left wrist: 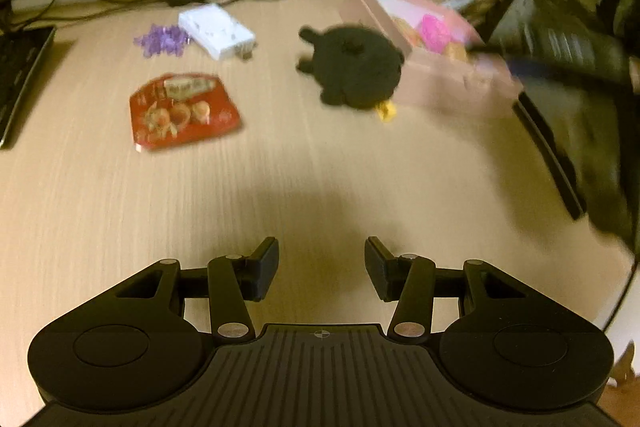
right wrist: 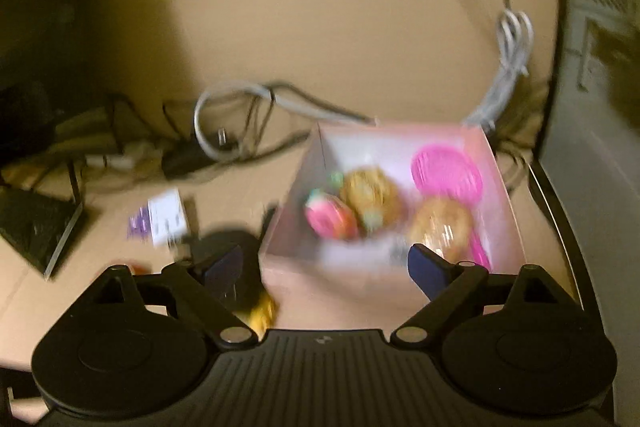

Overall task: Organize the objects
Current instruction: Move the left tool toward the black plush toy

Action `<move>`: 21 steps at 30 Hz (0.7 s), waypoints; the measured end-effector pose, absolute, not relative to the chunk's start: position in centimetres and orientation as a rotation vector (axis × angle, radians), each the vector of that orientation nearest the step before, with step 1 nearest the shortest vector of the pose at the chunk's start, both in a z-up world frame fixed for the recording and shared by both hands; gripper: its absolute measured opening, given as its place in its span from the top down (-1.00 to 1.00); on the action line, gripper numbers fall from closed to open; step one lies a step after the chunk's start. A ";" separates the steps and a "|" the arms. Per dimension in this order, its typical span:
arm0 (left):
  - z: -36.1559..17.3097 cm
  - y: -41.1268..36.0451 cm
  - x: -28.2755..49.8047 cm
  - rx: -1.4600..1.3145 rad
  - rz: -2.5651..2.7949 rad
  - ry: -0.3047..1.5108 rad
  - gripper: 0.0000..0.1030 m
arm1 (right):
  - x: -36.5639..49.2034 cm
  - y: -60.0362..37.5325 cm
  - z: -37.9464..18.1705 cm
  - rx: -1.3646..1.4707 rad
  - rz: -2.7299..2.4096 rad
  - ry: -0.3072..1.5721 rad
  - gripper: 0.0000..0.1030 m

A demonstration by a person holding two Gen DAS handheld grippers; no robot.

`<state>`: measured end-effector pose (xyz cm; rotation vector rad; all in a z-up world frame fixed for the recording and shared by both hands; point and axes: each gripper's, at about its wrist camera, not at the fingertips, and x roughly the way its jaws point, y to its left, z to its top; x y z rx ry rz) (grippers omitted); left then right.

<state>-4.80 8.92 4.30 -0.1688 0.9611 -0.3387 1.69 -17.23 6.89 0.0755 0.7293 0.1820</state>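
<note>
On the desk [left wrist: 320, 167], between pickups: right tongs [right wrist: 324, 263] wide over pink box [right wrist: 400, 279], left tongs [left wrist: 322, 267] half-open, empty, probably red snack packet [left wrist: 182, 111] next.

The table [left wrist: 320, 163] is pale tan with a fine straight wood grain. Ahead of the left tool [left wrist: 322, 267], itself black with dark blue pads, lies a red snack packet [left wrist: 182, 111] printed with orange food and a white label. Farther off are a purple cluster [left wrist: 162, 40], a white box [left wrist: 216, 29] and a black plush [left wrist: 356, 67]. Just past the right tool [right wrist: 326, 269], the pink box [right wrist: 394, 195] holds a bright pink ridged disc [right wrist: 446, 173].
</note>
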 end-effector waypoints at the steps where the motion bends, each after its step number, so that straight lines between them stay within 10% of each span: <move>1: 4.7 9.2 -4.5 -0.183 -0.332 0.933 0.00 | 0.7 -17.4 6.4 0.070 0.173 0.742 -0.87; 11: 6.7 16.2 7.0 -0.492 -0.030 0.867 0.00 | -5.3 -17.7 1.6 0.007 0.061 0.862 -0.95; 21: 3.9 4.9 4.1 -0.002 -0.385 0.842 -0.01 | -5.8 -21.0 -0.7 0.023 -0.142 0.855 -1.00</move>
